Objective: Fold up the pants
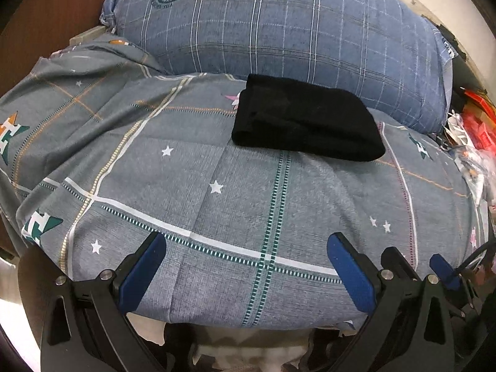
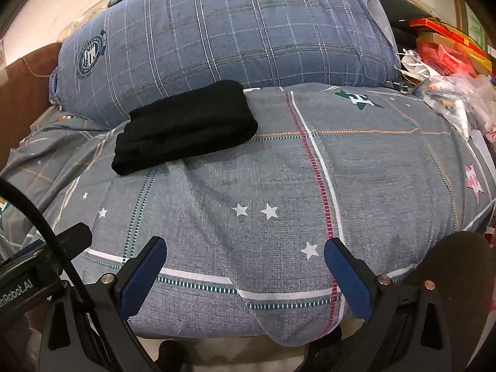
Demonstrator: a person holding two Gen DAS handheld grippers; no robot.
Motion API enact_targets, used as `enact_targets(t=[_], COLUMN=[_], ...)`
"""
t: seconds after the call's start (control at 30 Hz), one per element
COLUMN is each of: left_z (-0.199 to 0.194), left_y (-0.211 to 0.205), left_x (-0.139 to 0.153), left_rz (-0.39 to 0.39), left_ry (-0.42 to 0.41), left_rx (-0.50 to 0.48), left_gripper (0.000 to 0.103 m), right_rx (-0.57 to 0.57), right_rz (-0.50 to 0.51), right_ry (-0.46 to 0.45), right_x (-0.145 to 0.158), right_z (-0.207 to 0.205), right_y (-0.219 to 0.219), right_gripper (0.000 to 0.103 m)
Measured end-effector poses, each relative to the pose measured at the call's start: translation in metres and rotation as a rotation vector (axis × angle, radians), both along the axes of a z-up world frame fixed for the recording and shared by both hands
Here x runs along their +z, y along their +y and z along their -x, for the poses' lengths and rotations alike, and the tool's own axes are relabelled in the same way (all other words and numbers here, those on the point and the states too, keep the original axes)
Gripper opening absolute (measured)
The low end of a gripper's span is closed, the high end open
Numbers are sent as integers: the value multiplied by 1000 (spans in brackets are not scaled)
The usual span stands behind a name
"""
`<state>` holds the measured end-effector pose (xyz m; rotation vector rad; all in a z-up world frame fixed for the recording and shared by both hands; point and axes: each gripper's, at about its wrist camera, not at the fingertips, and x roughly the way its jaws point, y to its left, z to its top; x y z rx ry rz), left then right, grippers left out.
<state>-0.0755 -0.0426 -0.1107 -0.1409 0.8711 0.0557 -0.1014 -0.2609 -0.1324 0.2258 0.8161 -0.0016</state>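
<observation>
The black pants [image 1: 305, 121] are lying folded into a compact, thick bundle on the grey quilt [image 1: 217, 204], at its far side, with their back edge touching or just in front of the blue plaid pillow [image 1: 279, 28]. From the right wrist view the pants [image 2: 186, 125] are sitting to the left of the quilt's red dotted stripe, their layered folds facing the camera and their surface looking smooth. Neither tool is touching them. The left gripper [image 1: 245, 259] is hovering low over the near edge of the quilt with its blue-padded fingers [image 1: 142, 271] spread wide apart and nothing between them. The right gripper [image 2: 243, 263] is hanging just above the near part of the quilt [image 2: 372, 170] in the same way, its jaws gaping and gripping nothing; its tips are also showing at the lower right of the left wrist view, just beside the left gripper. The pillow [image 2: 232, 31] is leaning behind the quilt, a round crest printed near its left end. To the right of the bedding a clutter of red boxes [image 2: 446, 49] and plastic bags [image 2: 458, 96] is piling up, and a brown headboard [image 2: 21, 93] is showing at the far left.
</observation>
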Motion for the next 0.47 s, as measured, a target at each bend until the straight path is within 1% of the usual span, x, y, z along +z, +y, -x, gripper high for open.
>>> enact_targets(t=[0.23, 0.4, 0.47], left_z=[-13, -31, -38], left_y=[10, 12, 15], left_x=[-10, -11, -9], left_rz=[19, 21, 19], left_ry=[34, 59, 48], left_rx=[24, -5, -12], left_gripper=[103, 103, 103], right_rx=[2, 49, 64], right_rz=[-2, 7, 4], right_ry=[39, 17, 16], right_x=[-11, -5, -4], right_z=[-8, -21, -28], right_y=[-1, 7, 10], right_gripper=[103, 103, 103])
